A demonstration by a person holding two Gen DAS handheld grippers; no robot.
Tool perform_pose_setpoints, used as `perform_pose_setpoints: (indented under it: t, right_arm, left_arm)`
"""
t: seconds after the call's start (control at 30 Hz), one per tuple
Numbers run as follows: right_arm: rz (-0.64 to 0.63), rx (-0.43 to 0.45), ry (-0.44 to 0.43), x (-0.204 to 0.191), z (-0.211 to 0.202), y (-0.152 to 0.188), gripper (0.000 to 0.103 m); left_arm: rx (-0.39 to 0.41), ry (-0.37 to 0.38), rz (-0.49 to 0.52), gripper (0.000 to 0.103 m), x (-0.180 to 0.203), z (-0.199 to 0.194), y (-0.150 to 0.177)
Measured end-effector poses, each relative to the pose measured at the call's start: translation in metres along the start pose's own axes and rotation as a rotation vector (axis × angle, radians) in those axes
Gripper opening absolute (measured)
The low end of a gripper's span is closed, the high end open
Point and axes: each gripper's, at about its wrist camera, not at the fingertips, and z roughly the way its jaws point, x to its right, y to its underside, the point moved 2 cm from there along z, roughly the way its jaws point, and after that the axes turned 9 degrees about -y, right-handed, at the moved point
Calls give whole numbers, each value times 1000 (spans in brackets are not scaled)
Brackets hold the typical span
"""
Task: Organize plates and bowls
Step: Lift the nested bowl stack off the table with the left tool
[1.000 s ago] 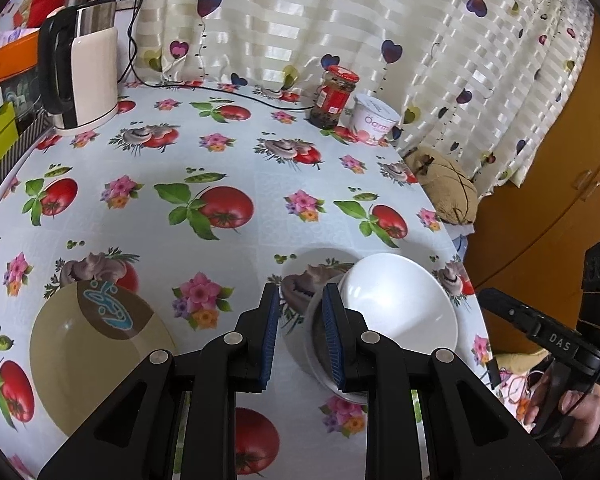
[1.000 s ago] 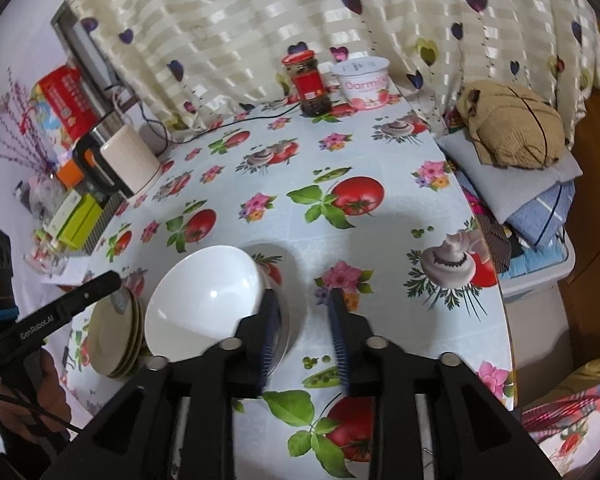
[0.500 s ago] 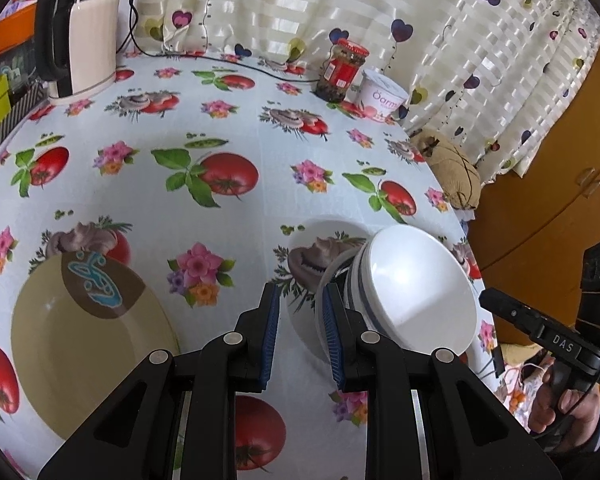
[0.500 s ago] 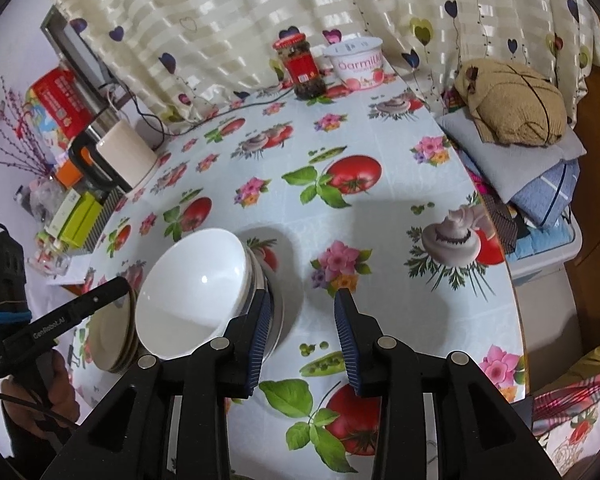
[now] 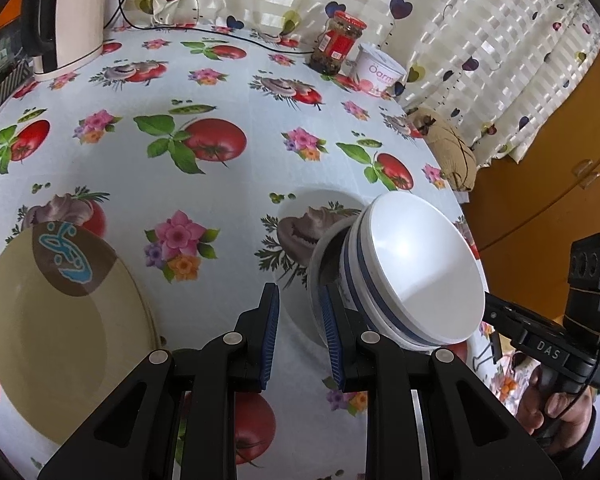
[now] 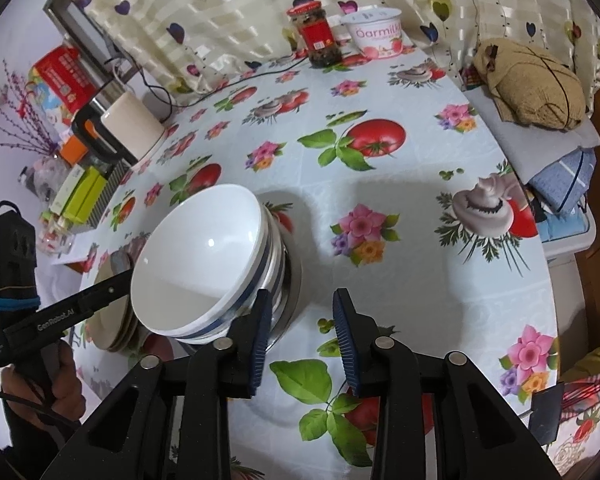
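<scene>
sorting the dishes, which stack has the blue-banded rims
The white bowl stack beside the right gripper; the tan plates are plain beige.

bowls [image 5: 416, 276] nested, on plate [image 5: 316, 300], table [image 5: 228, 200] right | plates [image 5: 60, 320] stacked left of bowls | jar [image 5: 338, 42], tub [image 5: 380, 70] far edge | kettle [image 5: 74, 16] far left

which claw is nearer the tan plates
Left. The left claw hangs right beside the tan plates; the right claw sits beyond the white bowl stack, which stands between it and them.
</scene>
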Motion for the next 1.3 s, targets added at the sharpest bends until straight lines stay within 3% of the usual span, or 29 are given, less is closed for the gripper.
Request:
perform_pose_setpoints:
  t: [0.7,1.3]
  right_arm:
    - [12,-49,-15,1,22,5,24]
    - [5,-65,-28,-3,32,5,23]
  left_arm:
    - [-49,4,16,23,5,19,4]
    - [-37,2,24,20,5,23,3]
